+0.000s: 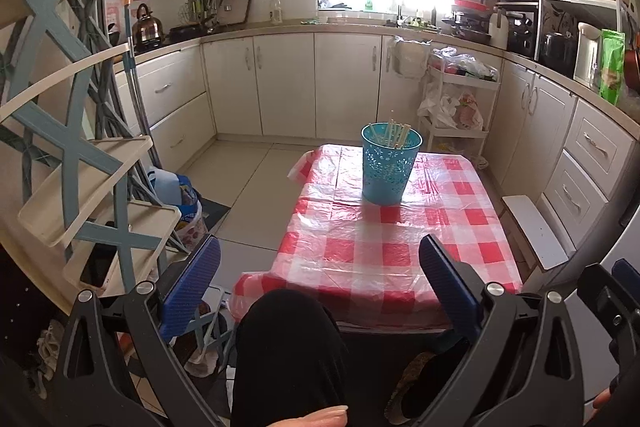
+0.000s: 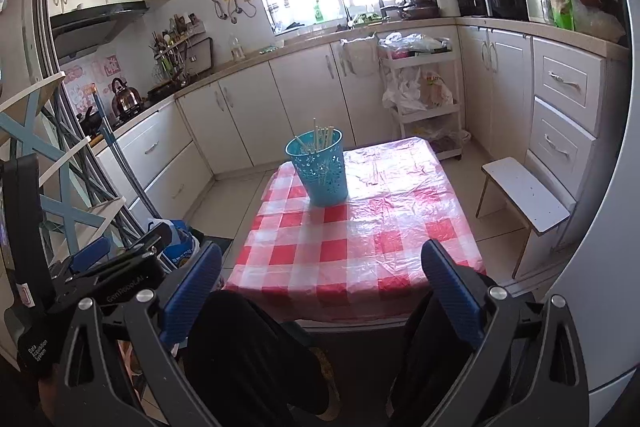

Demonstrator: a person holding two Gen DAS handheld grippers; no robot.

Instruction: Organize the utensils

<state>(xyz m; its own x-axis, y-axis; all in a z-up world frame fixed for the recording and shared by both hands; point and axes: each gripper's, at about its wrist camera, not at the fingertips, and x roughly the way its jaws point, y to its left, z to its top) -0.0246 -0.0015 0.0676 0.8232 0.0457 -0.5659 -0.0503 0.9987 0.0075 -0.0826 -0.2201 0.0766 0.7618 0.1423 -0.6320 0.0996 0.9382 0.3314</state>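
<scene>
Both grippers hang back near the person's lap, well short of the table (image 1: 384, 251): left gripper (image 1: 320, 279) and right gripper (image 2: 322, 283) w/ jaws wide apart, nothing held. The chopsticks (image 1: 394, 135) stand bunched in the blue basket (image 1: 390, 167) at the far end, prob. so they stay upright and reachable; no loose utensils visible on the cloth.

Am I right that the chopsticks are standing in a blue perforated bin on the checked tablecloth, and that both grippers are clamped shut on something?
Not quite. The chopsticks do stand in the blue bin on the checked tablecloth, but both wrist views show the left gripper and right gripper open and empty, held back from the table.
</scene>
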